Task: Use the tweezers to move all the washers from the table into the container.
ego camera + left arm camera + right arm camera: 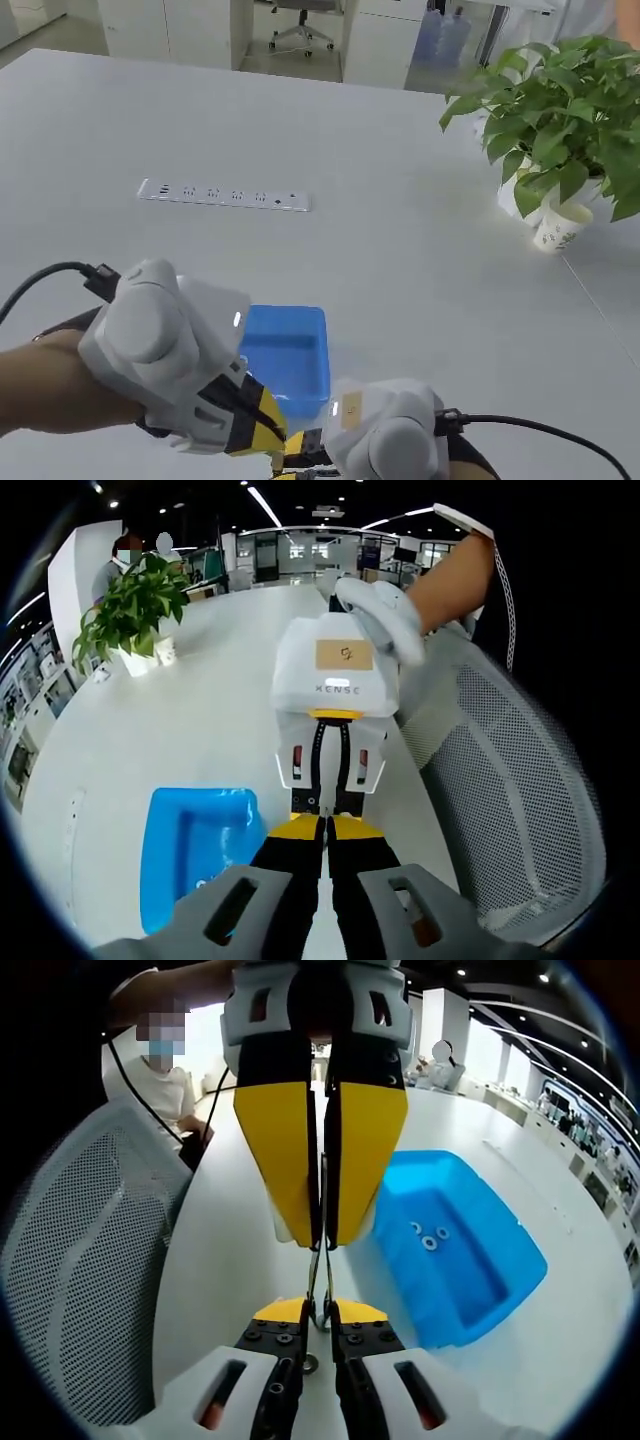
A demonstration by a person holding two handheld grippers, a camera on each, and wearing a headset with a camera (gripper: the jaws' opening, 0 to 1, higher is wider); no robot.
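The left gripper (pixel 325 826) and the right gripper (pixel 320 1312) met tip to tip over the white counter (pixel 400 200). Each one's yellow-tipped jaws were pressed together on the thin metal tweezers (pixel 320 1272), which spanned the short gap between them. Just beside both grippers stood the blue plastic rectangular container (pixel 505 1260). Three small metal ring washers (pixel 428 1240) lay on its floor, apart from the tweezers.
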